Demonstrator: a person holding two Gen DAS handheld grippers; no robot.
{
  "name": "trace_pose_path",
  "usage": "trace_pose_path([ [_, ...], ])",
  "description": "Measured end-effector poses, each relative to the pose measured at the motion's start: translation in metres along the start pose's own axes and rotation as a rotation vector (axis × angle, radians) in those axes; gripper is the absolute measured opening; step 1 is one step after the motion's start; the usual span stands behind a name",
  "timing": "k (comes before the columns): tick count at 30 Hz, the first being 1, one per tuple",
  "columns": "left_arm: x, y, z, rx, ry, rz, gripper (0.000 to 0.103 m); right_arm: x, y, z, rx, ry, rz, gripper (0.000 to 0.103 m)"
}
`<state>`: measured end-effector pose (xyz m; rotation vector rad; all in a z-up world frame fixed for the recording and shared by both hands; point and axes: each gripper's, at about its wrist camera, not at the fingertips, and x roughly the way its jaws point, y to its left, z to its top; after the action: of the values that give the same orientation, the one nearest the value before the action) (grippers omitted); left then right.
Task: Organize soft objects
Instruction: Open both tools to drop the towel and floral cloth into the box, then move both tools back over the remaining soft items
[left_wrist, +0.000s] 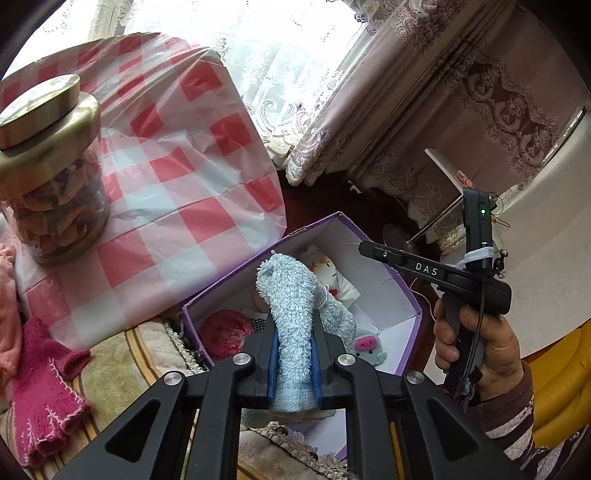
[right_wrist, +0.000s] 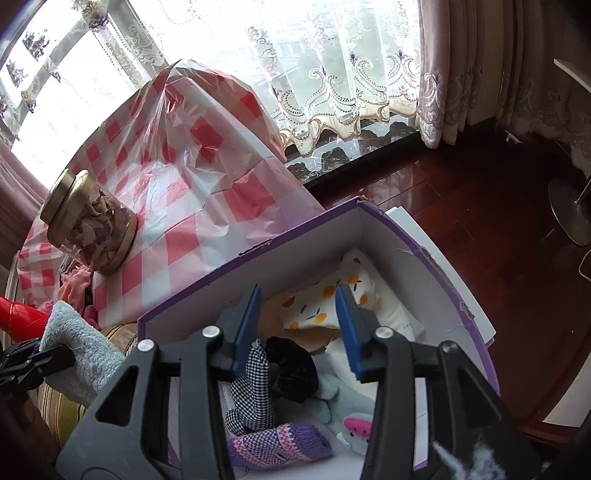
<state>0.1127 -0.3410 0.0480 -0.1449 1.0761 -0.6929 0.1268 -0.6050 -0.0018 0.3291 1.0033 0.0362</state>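
My left gripper (left_wrist: 294, 332) is shut on a light blue fluffy cloth (left_wrist: 291, 295), which stands up between the blue pads over the near edge of a purple box (left_wrist: 391, 291). The box holds an orange-print cloth (right_wrist: 321, 299), a black-and-white checked piece (right_wrist: 255, 391), a black scrunchie (right_wrist: 291, 369), a purple knit item (right_wrist: 277, 443) and a grey plush with a pink patch (right_wrist: 354, 432). My right gripper (right_wrist: 298, 299) hangs open above the box, its pads pressing on nothing. The blue cloth (right_wrist: 81, 350) also shows at the left of the right wrist view.
A glass jar with a gold lid (left_wrist: 51, 177) stands on the red-checked tablecloth (left_wrist: 177, 177) left of the box. A pink knit glove (left_wrist: 44, 387) lies on the striped cushion. A hand (left_wrist: 480, 347) grips the other handle. Dark wood floor (right_wrist: 480, 206) and a round stand base (right_wrist: 569, 210) lie to the right.
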Motion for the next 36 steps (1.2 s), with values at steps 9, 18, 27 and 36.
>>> trace_pose_path([
  [9,0.022,0.011,-0.003,-0.028,0.072,0.056,0.049,-0.012,0.001,0.001,-0.003,-0.02,-0.001,0.056],
  [18,-0.002,0.013,-0.001,-0.003,-0.008,0.091,0.05,-0.017,0.023,-0.002,-0.06,-0.014,0.027,0.059],
  [27,-0.05,0.029,-0.001,0.008,-0.147,0.105,0.051,-0.03,0.075,-0.004,-0.174,-0.042,0.079,0.059],
  [36,-0.104,0.093,-0.025,-0.12,-0.25,0.188,0.058,-0.038,0.147,-0.015,-0.359,-0.053,0.153,0.059],
])
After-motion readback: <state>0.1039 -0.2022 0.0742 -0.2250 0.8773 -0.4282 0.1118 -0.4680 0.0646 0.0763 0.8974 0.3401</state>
